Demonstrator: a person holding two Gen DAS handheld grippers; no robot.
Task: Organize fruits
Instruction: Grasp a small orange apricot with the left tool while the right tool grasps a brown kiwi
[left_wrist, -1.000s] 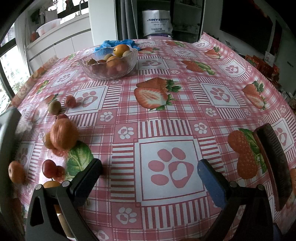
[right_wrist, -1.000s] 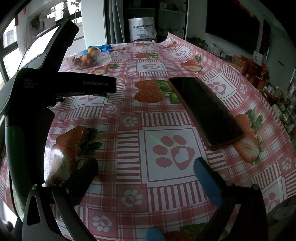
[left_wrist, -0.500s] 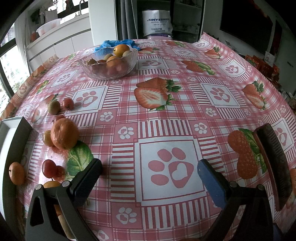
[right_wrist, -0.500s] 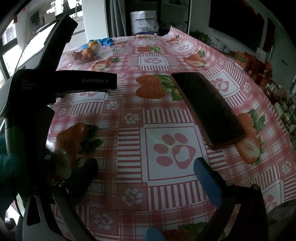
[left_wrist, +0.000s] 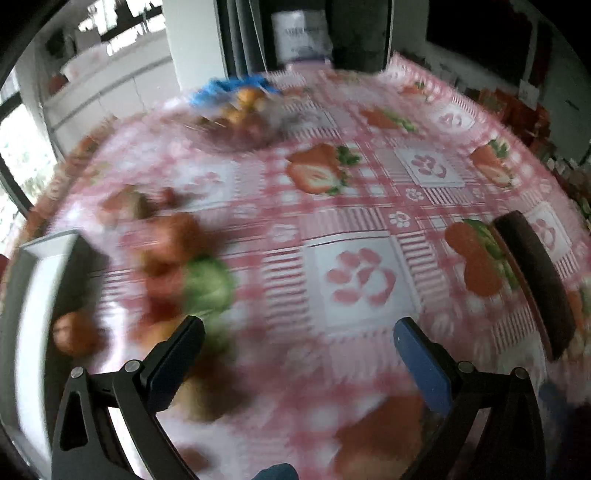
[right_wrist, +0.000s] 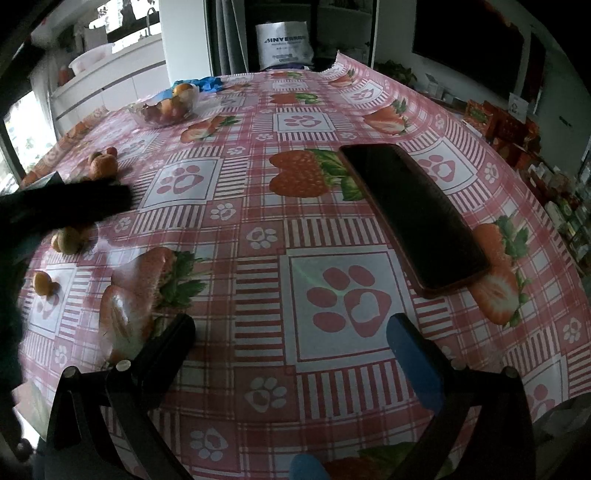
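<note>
Fruits (right_wrist: 104, 166) lie mostly loose on the desk (right_wrist: 258, 206); some fill the bowl (right_wrist: 164, 110); both tools, left (left_wrist: 299, 330) and right (right_wrist: 290, 332), gape empty.

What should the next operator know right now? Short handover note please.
Left gripper: open, empty, above the cloth; its view is motion-blurred.
Right gripper: open, empty, over the paw-print square.
Glass bowl at the far left of the table already holds several fruits.
Loose fruits lie scattered along the left edge; one small orange one sits nearest.
Black phone lies flat on the right, apart from the fruit.
Done: some fruit bowled. Left: probably gather the loose ones into the bowl.
</note>
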